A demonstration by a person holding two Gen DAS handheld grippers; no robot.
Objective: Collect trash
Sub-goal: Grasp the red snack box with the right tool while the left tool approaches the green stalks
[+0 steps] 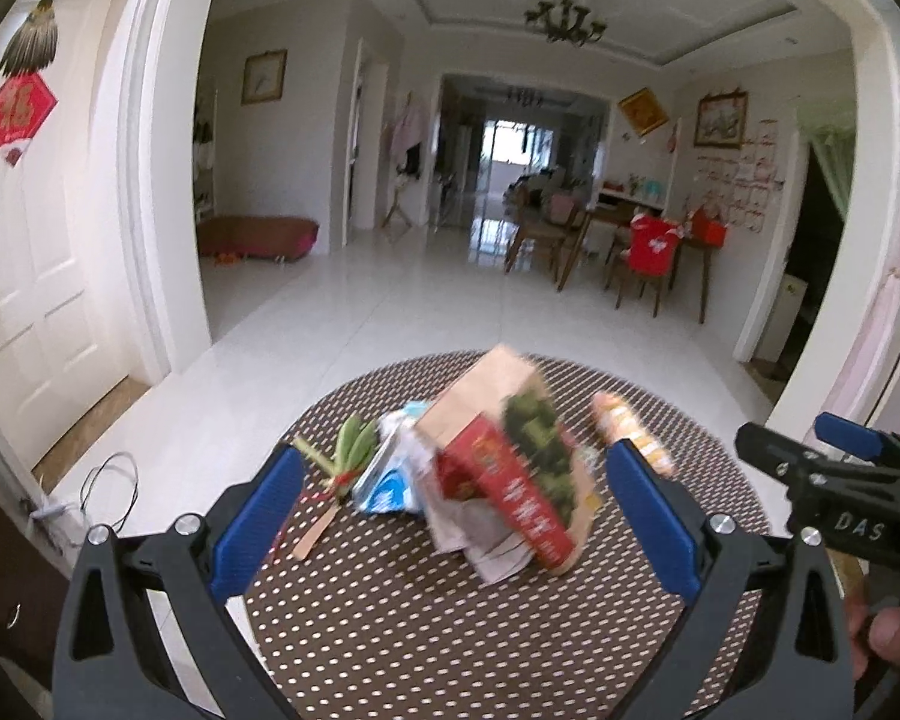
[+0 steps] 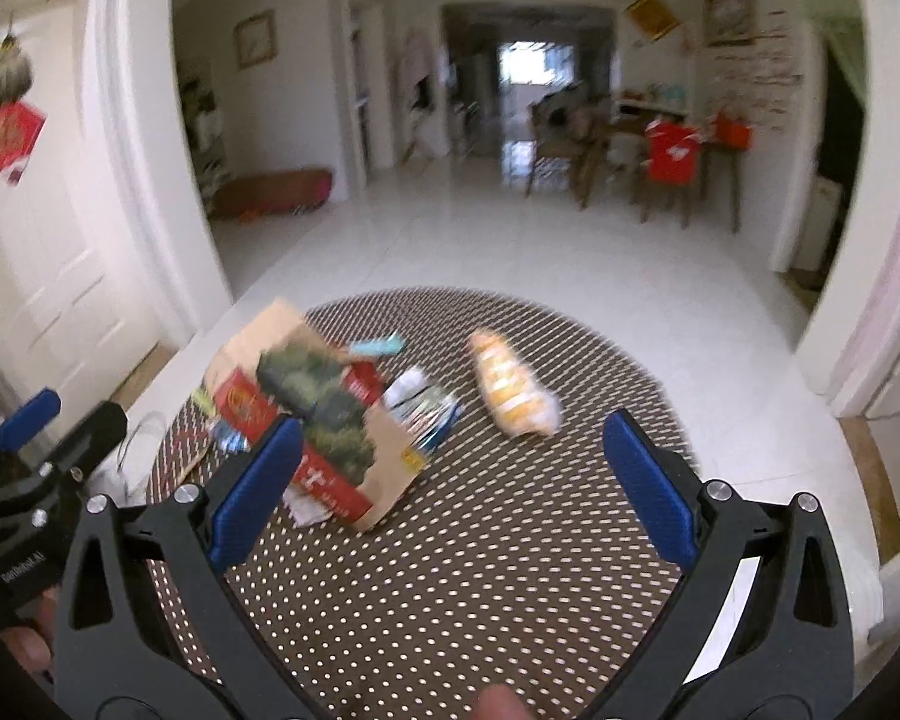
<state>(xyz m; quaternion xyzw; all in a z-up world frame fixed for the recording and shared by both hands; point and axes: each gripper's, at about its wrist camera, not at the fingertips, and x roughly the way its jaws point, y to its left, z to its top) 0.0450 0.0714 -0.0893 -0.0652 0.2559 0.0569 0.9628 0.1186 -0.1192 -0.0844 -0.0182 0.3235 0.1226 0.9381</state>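
Left gripper: held level above round table, tongs apart, empty. Right gripper: alongside, level, tongs apart, empty. Trash: carton on wrappers mid-table; orange packet lies apart, right.

White tiled floor, glossy, daylight from far window. Chandelier overhead. White door left of it, wooden dining table and chairs right, framed pictures on walls.
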